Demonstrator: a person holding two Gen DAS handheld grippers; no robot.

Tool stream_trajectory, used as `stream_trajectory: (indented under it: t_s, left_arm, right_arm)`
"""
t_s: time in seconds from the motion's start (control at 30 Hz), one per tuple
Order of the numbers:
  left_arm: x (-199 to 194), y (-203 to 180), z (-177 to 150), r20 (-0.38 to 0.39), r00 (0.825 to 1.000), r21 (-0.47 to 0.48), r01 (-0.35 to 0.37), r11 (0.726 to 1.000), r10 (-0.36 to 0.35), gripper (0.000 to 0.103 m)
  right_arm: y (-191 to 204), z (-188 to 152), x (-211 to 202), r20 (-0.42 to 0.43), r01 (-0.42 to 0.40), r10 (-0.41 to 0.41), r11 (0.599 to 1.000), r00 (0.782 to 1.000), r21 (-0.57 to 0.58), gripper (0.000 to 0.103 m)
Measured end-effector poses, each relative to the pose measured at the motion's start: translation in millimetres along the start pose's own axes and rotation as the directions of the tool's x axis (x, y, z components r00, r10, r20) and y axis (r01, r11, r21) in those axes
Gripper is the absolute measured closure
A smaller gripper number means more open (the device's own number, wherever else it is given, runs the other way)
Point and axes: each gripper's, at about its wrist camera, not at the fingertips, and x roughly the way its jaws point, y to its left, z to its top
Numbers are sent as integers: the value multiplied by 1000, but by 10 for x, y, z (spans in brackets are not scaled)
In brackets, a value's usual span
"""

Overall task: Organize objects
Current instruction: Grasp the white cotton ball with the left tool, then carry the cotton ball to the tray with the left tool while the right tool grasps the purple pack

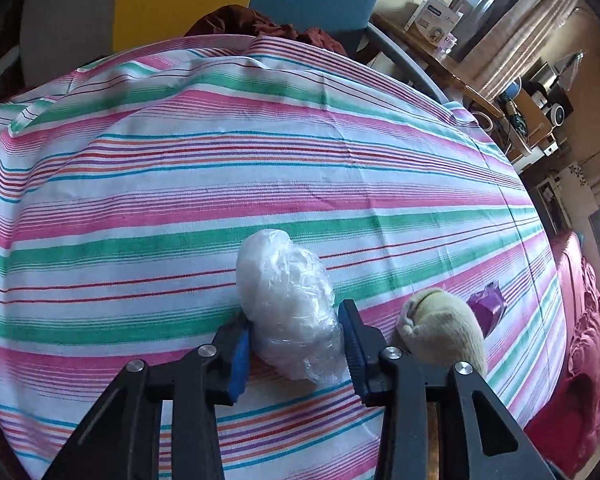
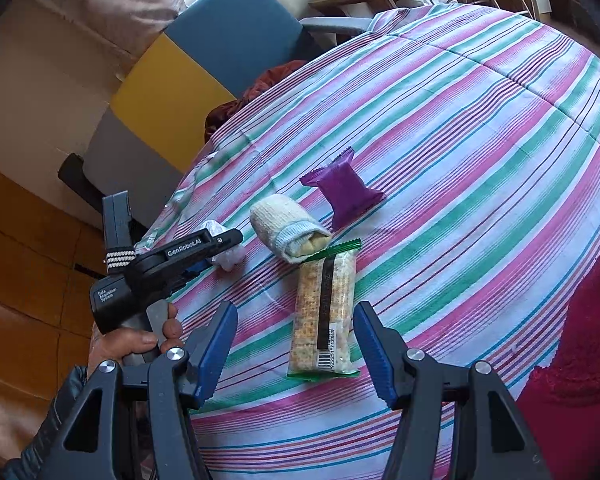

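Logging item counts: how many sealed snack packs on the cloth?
2. Purple pack sits far side, beyond the sock roll; snack bar lies between the right tool fingers. Others may be hidden.

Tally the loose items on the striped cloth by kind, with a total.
Snack packets: 2, a purple packet and a long snack bar
Rolled socks: 1
Clear plastic bundles: 1, between the left hand-held gripper fingers
Total: 4
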Motion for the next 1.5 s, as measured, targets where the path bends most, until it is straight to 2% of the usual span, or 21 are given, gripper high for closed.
stream_trajectory:
  t_s: [0.2, 0.53, 0.7, 0.9, 1.07, 1.3, 1.5]
  left_arm:
    - [-190, 86, -293, 1, 1000, 60, -24, 998, 24, 63]
    - [-566, 172, -967, 17, 999, 175, -30, 984, 28, 63]
    - [-740, 174, -1290, 21, 1000, 233, -20, 972, 16, 64]
    - [-976, 145, -1478, 49, 999, 286, -1, 958, -14, 64]
    - [-1192, 159, -1536, 74, 996, 286, 31, 958, -54, 64]
    - [-1535, 289, -1612, 117, 988, 264, 63, 962, -96, 64]
    - [-1817, 484, -1681, 151, 982, 227, 78, 971, -114, 64]
  right_arm:
    - [0, -4, -10, 7, 16, -16, 1000, 1000, 1, 42]
    - [9, -24, 0, -1, 63, -63, 998, 998, -1, 42]
    - [26, -20, 59, -30, 98, -98, 995, 995, -14, 42]
    - [39, 88, 118, -26, 164, -164, 986, 986, -19, 42]
    - [92, 358, 276, -7, 252, -253, 966, 967, -53, 42]
    - [66, 720, 712, -24, 391, -396, 914, 918, -104, 42]
    - [10, 853, 1004, -25, 426, -432, 896, 901, -128, 42]
